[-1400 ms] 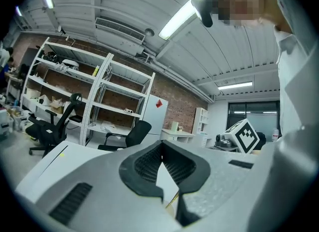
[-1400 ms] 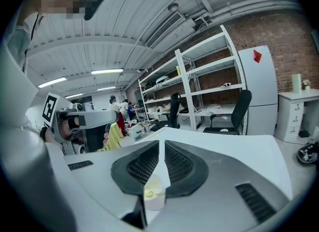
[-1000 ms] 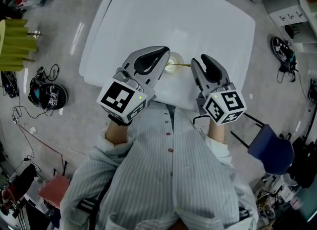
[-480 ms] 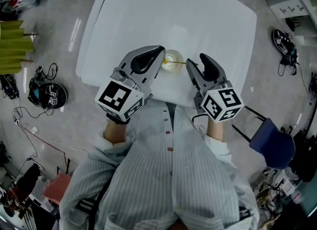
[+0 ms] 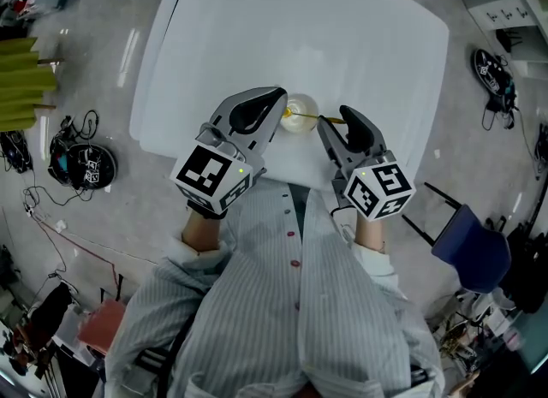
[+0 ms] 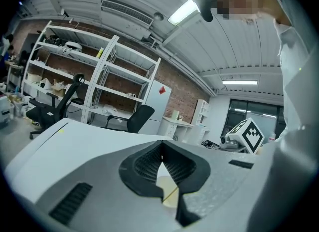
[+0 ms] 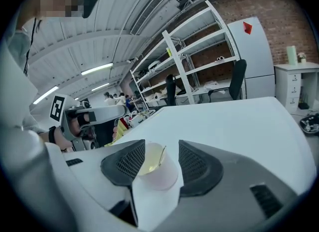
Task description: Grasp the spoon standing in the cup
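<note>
Standing in the cup (image 7: 162, 178), spoon (image 7: 162, 155) between spread jaws of right gripper (image 7: 161, 162).

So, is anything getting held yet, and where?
Nothing is held. The right gripper is open, its jaws not touching the cup or the spoon; the left gripper is shut and empty.

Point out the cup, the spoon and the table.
cup (image 7: 162, 178): right gripper view, on its outer wall
spoon (image 7: 162, 155): right gripper view, on its thin handle
table (image 5: 342, 28): head view, on its bare top
</note>
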Action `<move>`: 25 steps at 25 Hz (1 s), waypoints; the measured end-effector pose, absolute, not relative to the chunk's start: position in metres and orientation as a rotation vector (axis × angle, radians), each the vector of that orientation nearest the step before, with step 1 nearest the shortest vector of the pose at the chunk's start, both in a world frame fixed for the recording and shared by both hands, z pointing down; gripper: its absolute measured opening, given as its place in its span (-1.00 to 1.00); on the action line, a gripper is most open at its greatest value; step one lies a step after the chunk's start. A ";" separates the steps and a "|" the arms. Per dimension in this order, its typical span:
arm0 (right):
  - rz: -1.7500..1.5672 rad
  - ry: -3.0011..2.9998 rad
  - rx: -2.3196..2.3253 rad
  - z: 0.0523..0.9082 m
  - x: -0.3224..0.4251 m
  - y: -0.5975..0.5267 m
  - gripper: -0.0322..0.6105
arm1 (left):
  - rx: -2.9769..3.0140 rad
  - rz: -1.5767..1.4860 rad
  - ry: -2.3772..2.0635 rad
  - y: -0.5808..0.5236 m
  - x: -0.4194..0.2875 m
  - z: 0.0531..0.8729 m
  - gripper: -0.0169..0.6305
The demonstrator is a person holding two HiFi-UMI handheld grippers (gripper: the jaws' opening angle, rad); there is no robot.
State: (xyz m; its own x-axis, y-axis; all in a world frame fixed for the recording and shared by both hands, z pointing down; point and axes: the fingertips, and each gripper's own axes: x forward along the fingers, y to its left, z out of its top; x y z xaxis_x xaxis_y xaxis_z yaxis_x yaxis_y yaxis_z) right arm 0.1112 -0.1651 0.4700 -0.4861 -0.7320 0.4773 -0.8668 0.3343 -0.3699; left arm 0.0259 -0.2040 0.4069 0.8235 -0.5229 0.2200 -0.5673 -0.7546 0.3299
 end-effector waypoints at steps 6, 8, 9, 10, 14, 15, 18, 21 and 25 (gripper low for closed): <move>0.902 -2.352 1.412 0.484 0.103 -0.164 -0.31 | 2.606 0.177 -0.809 -0.208 0.026 0.418 -0.92; 0.906 -2.350 1.405 0.487 0.103 -0.164 -0.31 | 2.605 0.185 -0.807 -0.208 0.027 0.422 -0.92; 0.910 -2.349 1.402 0.489 0.102 -0.163 -0.31 | 2.603 0.189 -0.805 -0.207 0.027 0.424 -0.92; 0.914 -2.345 1.400 0.491 0.102 -0.162 -0.31 | 2.600 0.195 -0.803 -0.206 0.027 0.426 -0.92; 0.922 -2.331 1.403 0.495 0.102 -0.161 -0.36 | 2.588 0.213 -0.799 -0.205 0.025 0.432 -0.92; 0.921 -2.329 1.407 0.496 0.102 -0.162 -0.39 | 2.587 0.216 -0.798 -0.207 0.024 0.433 -0.92; 0.917 -2.318 1.416 0.498 0.102 -0.163 -0.48 | 2.583 0.225 -0.799 -0.209 0.022 0.437 -0.92; 0.919 -2.312 1.430 0.501 0.102 -0.161 -0.56 | 2.577 0.232 -0.802 -0.206 0.019 0.441 -0.92; 0.932 -2.310 1.450 0.499 0.104 -0.161 -0.61 | 2.577 0.236 -0.799 -0.204 0.021 0.442 -0.92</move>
State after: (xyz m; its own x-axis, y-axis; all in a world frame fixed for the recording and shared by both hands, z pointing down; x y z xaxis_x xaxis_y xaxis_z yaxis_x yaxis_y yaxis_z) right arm 0.1043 -0.1606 0.4992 -0.4689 -0.7103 0.5251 -0.8758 0.2967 -0.3807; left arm 0.0210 -0.2043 0.4421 0.8195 -0.4990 0.2819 -0.5720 -0.7415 0.3506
